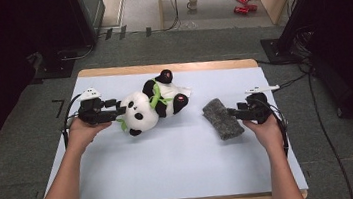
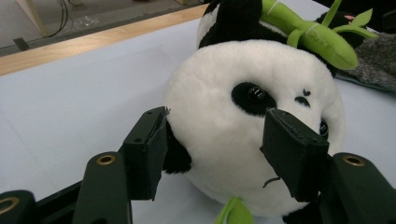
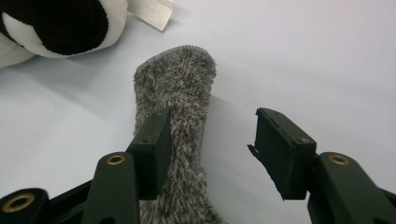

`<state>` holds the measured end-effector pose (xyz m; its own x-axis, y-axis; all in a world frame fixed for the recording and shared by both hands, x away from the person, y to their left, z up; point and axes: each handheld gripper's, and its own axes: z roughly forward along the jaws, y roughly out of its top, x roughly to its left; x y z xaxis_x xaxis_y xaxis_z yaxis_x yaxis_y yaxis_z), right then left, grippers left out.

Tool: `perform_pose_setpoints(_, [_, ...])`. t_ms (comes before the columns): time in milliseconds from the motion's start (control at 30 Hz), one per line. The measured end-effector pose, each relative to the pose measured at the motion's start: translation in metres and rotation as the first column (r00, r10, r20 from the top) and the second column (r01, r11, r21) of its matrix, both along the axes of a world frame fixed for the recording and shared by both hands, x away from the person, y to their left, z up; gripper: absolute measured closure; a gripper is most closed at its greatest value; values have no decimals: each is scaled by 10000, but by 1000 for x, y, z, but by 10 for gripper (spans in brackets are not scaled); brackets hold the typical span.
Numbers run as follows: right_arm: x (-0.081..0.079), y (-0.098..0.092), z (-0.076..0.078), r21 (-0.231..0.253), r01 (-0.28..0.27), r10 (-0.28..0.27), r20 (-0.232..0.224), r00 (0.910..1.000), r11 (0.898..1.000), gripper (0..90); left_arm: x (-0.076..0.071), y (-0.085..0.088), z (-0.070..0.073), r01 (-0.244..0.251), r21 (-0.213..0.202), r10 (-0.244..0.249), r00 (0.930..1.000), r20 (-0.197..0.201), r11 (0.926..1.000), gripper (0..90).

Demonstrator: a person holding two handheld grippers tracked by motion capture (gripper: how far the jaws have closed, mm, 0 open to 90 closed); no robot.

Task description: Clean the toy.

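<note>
The left tool (image 2: 212, 154) straddles the plush panda's (image 1: 145, 110) head with its jaws spread, pads not clearly pressing; lifting now would likely leave the panda on the desk (image 1: 171, 155). The right tool (image 3: 210, 154) stands open, the grey fuzzy sock (image 3: 175, 116) against only its left jaw, so closing could pinch empty air.

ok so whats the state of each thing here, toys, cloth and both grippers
panda toy: lying on its side on the table, head between the left jaws
green bamboo stalk: lying across the panda's body
grey fuzzy sock: lying flat on the table, not lifted
left hand-held gripper: open around the panda's head
right hand-held gripper: open, one jaw over the sock, not gripping it
</note>
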<state>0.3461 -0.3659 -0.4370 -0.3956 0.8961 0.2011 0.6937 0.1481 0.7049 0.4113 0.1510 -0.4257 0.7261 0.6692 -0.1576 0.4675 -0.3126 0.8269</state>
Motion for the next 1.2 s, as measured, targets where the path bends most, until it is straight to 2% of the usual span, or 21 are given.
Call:
perform_pose_setpoints(300, [-2, -11, -5, -111, 157, -155, 141, 9998, 9998, 465, -6, 11, -1, 50, 66, -49, 9999, -126, 10000, 397])
perform_pose_setpoints(700, [-3, -32, -14, 146, 689, -691, 125, 9975, 9975, 458, -9, 28, -14, -146, 92, 150, 9989, -452, 9999, 394])
perform_pose_setpoints(800, [-3, -39, -15, 250, 797, -801, 126, 9967, 9965, 456, -10, 31, -18, -161, 289, 175, 9987, -487, 9995, 395])
perform_pose_setpoints(900, [-3, -46, -18, 144, 994, -996, 108, 9950, 9949, 456, -10, 35, -22, -280, 349, 299, 9980, -556, 9990, 394])
perform_pose_setpoints(1000, [-3, -50, -23, 32, 1133, -1133, 154, 9934, 9936, 441, -10, 38, -27, -366, 571, 395, 9979, -508, 9977, 391])
perform_pose_setpoints(1067, [-3, -53, -27, -6, 1266, -1266, 242, 9917, 9920, 432, -11, 39, -32, -318, 986, 353, 9988, -340, 9946, 411])
perform_pose_setpoints(1100, [-3, -53, -30, -66, 1303, -1302, 214, 9913, 9914, 436, -11, 39, -32, -318, 986, 353, 9988, -340, 9946, 413])
perform_pose_setpoints(1133, [-2, -54, -32, -143, 1321, -1318, 188, 9911, 9911, 442, -11, 40, -39, -252, 1510, 299, 9991, -289, 9882, 416])
perform_pose_setpoints(1167, [-2, -55, -33, -223, 1347, -1343, 189, 9908, 9906, 442, -10, 41, -43, -270, 1829, 342, 9988, -361, 9828, 416])
perform_pose_setpoints(1200, [-2, -55, -35, -292, 1444, -1439, 177, 9894, 9891, 441, -10, 41, -45, -296, 1929, 378, 9985, -392, 9808, 416])
